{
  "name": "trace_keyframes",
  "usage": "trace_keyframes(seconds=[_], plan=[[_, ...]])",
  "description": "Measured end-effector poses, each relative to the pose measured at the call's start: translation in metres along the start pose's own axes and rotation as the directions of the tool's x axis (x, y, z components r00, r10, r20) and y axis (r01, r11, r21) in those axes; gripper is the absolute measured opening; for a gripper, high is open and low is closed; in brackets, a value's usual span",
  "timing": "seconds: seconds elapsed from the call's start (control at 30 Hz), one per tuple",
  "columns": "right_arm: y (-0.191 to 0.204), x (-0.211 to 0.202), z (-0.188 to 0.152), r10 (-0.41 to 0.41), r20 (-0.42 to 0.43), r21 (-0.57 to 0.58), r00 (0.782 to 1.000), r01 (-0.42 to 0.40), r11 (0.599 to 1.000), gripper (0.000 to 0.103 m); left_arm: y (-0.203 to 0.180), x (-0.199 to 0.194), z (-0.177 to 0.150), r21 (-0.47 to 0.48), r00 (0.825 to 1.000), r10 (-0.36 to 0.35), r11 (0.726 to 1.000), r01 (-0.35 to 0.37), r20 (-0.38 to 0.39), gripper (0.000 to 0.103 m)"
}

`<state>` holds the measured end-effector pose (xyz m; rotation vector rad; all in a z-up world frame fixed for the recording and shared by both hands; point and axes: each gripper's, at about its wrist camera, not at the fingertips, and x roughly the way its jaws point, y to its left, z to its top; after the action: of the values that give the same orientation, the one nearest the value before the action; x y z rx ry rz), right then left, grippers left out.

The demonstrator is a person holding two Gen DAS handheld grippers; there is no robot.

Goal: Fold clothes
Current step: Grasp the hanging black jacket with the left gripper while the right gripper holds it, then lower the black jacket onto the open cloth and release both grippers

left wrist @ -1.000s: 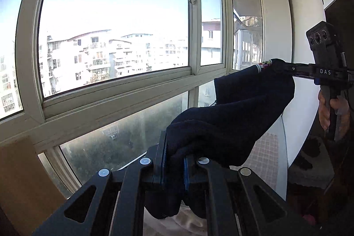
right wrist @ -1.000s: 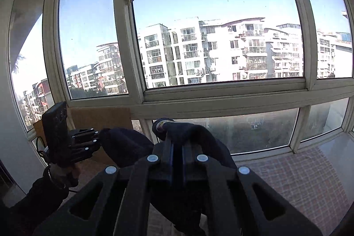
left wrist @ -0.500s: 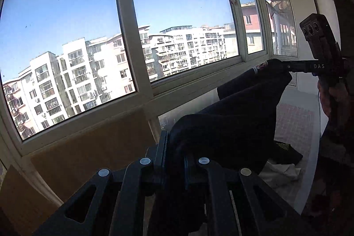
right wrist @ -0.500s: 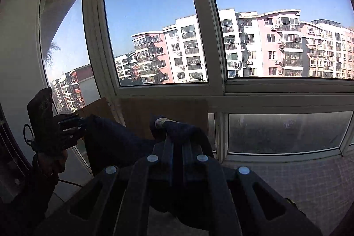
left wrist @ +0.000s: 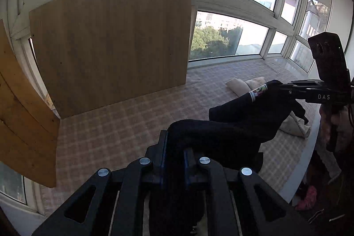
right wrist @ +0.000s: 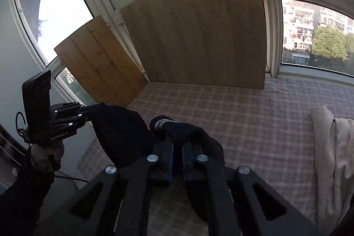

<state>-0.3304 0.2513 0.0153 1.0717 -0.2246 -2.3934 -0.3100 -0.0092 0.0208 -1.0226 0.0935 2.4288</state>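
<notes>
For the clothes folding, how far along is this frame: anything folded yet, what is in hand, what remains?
Nothing looks folded yet. In hand: the dark navy garment with a striped cuff, pinched by both the left gripper and the right gripper and held above the checked pink mat, not yet spread flat. Left to do: lay it down and fold it, then the crumpled cream garment lying on the mat.
</notes>
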Motion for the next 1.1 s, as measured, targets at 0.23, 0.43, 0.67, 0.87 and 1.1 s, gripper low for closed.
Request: trace_keyframes(seconds=[0.23, 0.43, 0.67, 0.87, 1.1], plan=[[-0.022, 0.016, 0.003, -0.004, -0.026, 0.026, 1.000, 0.004, 1.000, 0.005, -0.009, 0.018, 0.015, -0.003, 1.000, 0.015, 1.000, -0.015, 0.013, 0.013], [-0.047, 0.035, -0.004, -0.040, -0.058, 0.029, 0.998, 0.042, 0.999, 0.005, -0.014, 0.040, 0.011, -0.016, 1.000, 0.022, 1.000, -0.022, -0.007, 0.019], [-0.061, 0.056, -0.008, -0.058, -0.104, 0.032, 0.993, 0.062, 0.998, 0.006, -0.004, 0.048, 0.003, -0.077, 0.999, 0.009, 0.997, -0.012, -0.031, 0.020], [-0.058, 0.063, -0.009, -0.085, -0.137, 0.017, 0.987, 0.088, 0.996, 0.006, 0.003, 0.033, -0.001, -0.100, 1.000, -0.004, 0.995, 0.003, -0.016, 0.034], [-0.061, 0.056, -0.008, -0.102, -0.124, 0.020, 0.987, 0.105, 0.994, 0.006, 0.010, 0.020, -0.006, -0.123, 0.999, -0.039, 0.992, 0.038, -0.007, 0.036]])
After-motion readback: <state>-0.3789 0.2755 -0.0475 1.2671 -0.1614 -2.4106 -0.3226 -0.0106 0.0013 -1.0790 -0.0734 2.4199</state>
